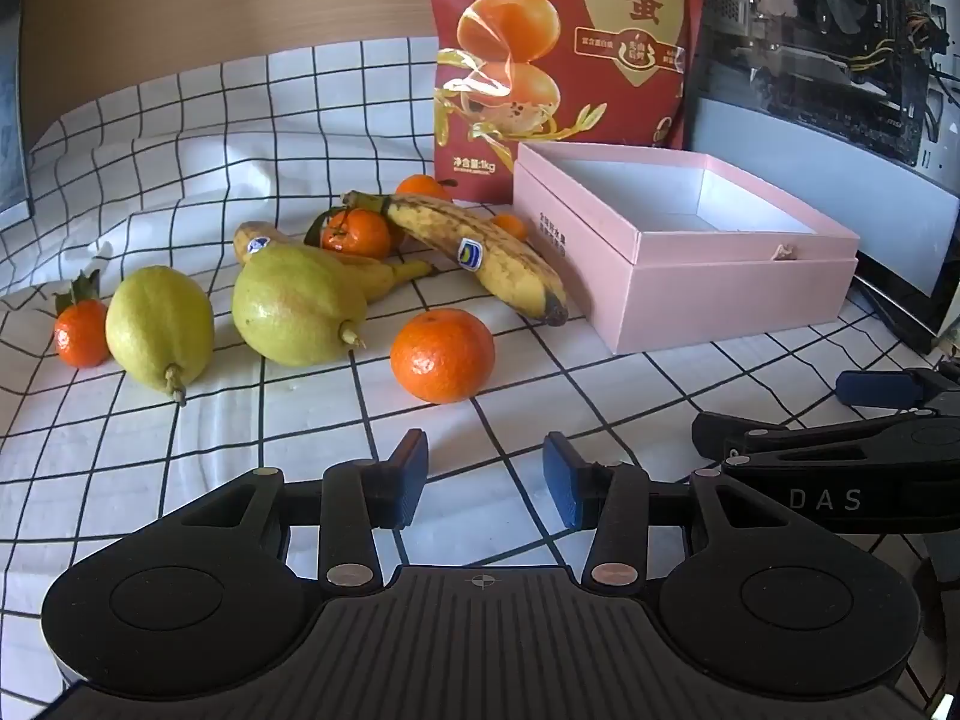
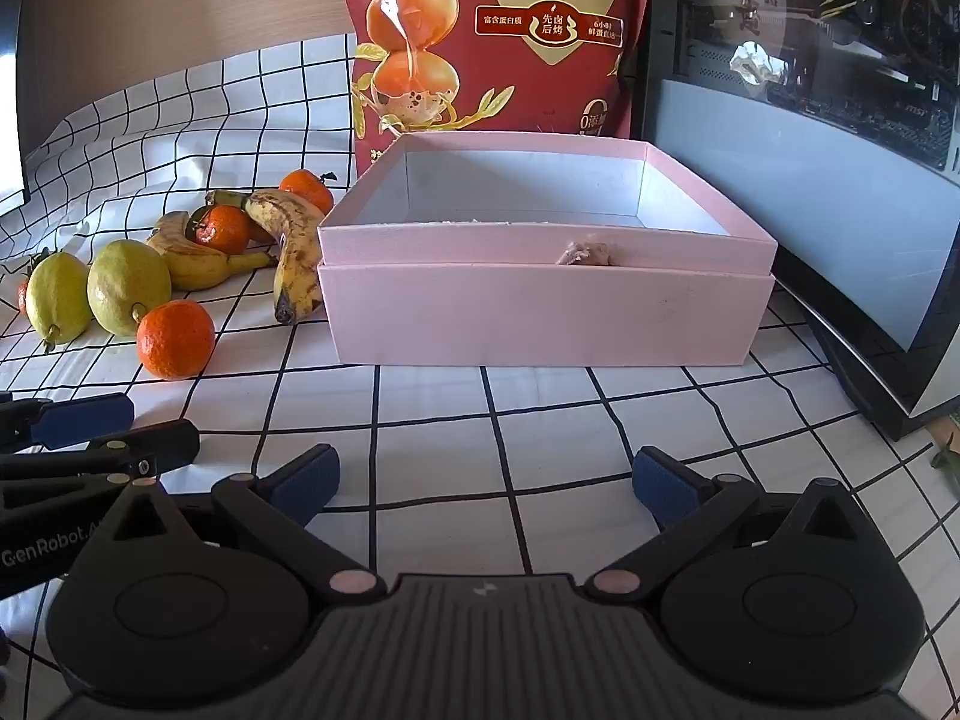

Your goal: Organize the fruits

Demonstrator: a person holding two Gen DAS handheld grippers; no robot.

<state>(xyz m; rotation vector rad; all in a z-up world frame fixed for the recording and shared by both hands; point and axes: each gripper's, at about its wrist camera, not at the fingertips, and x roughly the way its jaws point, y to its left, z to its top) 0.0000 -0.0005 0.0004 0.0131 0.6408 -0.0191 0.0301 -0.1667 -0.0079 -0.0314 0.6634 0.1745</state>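
Observation:
Fruit lies on the checked cloth left of an empty pink box (image 1: 708,282) (image 2: 540,312). Nearest is a mandarin (image 1: 443,355) (image 2: 175,339). Behind it lie two yellow-green lemons (image 1: 159,327) (image 1: 294,306) (image 2: 127,287), two spotted bananas (image 1: 480,258) (image 2: 294,252) and more small mandarins (image 1: 357,232) (image 1: 81,333) (image 2: 223,229). My left gripper (image 1: 486,480) hovers over the cloth just short of the near mandarin, open with nothing between its blue pads. My right gripper (image 2: 486,480) faces the box front, open wide and empty.
A red snack bag (image 1: 564,54) (image 2: 498,36) stands upright behind the box. A computer case with a glass side (image 1: 840,78) (image 2: 810,150) fills the right. The other gripper's fingers (image 1: 876,387) (image 2: 84,411) show at each view's side edge.

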